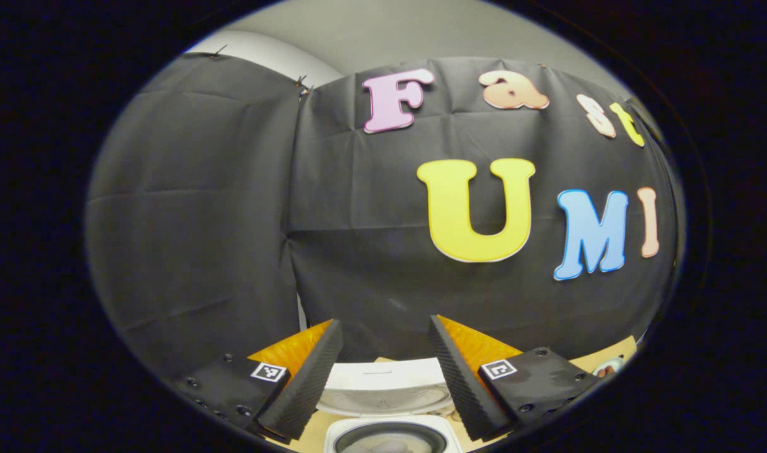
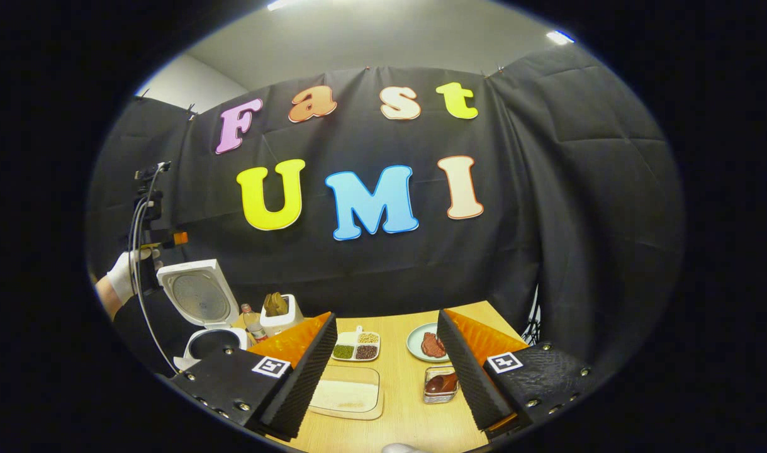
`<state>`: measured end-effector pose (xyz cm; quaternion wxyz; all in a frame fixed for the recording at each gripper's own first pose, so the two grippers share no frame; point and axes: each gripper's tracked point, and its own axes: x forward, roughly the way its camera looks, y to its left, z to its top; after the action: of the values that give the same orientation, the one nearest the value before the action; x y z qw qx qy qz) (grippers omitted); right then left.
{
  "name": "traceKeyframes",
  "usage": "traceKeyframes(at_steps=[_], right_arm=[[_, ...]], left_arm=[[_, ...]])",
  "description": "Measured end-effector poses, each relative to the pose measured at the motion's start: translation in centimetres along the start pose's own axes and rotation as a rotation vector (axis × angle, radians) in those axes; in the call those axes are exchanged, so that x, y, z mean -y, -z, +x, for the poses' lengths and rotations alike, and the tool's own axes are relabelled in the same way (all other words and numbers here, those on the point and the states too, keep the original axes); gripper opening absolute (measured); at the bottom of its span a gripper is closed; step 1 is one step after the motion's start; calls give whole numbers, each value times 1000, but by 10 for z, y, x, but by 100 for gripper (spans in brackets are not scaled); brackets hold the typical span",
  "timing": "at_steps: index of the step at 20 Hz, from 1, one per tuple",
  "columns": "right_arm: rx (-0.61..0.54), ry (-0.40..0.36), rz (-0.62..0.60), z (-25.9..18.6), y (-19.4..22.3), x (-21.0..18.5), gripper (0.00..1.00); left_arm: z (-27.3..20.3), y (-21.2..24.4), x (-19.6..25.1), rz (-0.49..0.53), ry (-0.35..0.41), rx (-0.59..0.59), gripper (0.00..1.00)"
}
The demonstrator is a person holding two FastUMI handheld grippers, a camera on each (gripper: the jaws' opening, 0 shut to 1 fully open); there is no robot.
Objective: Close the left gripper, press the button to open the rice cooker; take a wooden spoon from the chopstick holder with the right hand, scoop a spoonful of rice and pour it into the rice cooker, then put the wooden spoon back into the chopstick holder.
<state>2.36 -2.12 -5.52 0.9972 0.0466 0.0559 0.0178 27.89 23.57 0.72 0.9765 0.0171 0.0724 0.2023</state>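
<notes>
The white rice cooker (image 2: 197,299) stands at the table's left with its lid (image 1: 383,384) raised and the pot (image 1: 389,437) exposed. In the left gripper view, my left gripper (image 1: 386,355) is open above the cooker, which shows between its fingers. In the right gripper view, that gripper (image 2: 149,242) is held by a gloved hand (image 2: 122,274) above the cooker. The white chopstick holder (image 2: 281,318) with wooden spoons stands right of the cooker. A clear tray of rice (image 2: 348,393) lies on the table between the fingers of my right gripper (image 2: 386,355), which is open and holds nothing.
On the wooden table (image 2: 396,377) are a divided dish of beans (image 2: 357,347), a plate with meat (image 2: 428,343), a small glass container (image 2: 441,382) and a bottle (image 2: 252,322) beside the holder. Black cloth walls close in the back and both sides.
</notes>
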Motion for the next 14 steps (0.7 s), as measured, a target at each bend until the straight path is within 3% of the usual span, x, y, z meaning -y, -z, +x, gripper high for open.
traceKeyframes(at_steps=[3,5,6,14], right_arm=[[-27,-17,45,0,5,-6,93],[-35,-26,59,0,7,-4,98],[-39,-26,59,0,9,-2,98],[-85,-88,51,6,24,10,98]], left_arm=[[30,32,4,4,-6,-125,97],[35,53,7,2,-6,-211,97],[43,50,7,1,-4,-194,97],[-16,77,12,-17,5,-319,98]])
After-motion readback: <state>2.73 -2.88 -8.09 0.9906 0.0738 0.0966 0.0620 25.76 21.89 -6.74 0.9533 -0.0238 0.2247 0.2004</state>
